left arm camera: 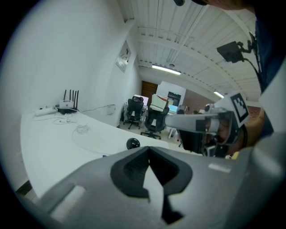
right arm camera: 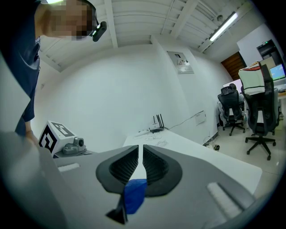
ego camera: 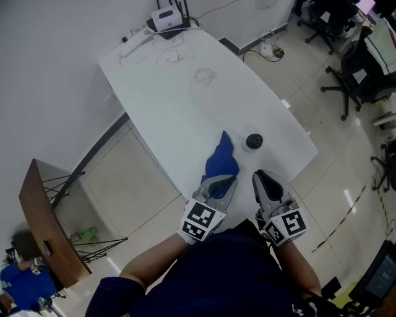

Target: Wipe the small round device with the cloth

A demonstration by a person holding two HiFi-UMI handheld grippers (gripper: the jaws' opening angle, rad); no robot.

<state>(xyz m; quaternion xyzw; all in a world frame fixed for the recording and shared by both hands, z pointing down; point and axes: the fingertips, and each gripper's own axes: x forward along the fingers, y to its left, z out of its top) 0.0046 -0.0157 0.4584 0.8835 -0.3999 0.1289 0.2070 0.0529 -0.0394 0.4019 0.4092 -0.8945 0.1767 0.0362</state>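
the left tool (ego camera: 224, 181), clamped shut, seems to pinch the blue cloth (ego camera: 223, 158) on the desk (ego camera: 185, 105), near the small round device (ego camera: 253, 141), likely ready to wipe; the right tool (ego camera: 263, 178), nearly closed, holds nothing.

Worktop (ego camera: 161, 105): white, long, rounded corners, one long side near wall.
Near end: blue cloth (ego camera: 221, 162), bunched, peaked. Small round black device (ego camera: 253, 141) near its right side, not touching.
Further along: thin cable coil (ego camera: 204, 75).
Far end: router (ego camera: 168, 18) with antennas, white power strip (ego camera: 135, 42), loose white cables (ego camera: 172, 57).
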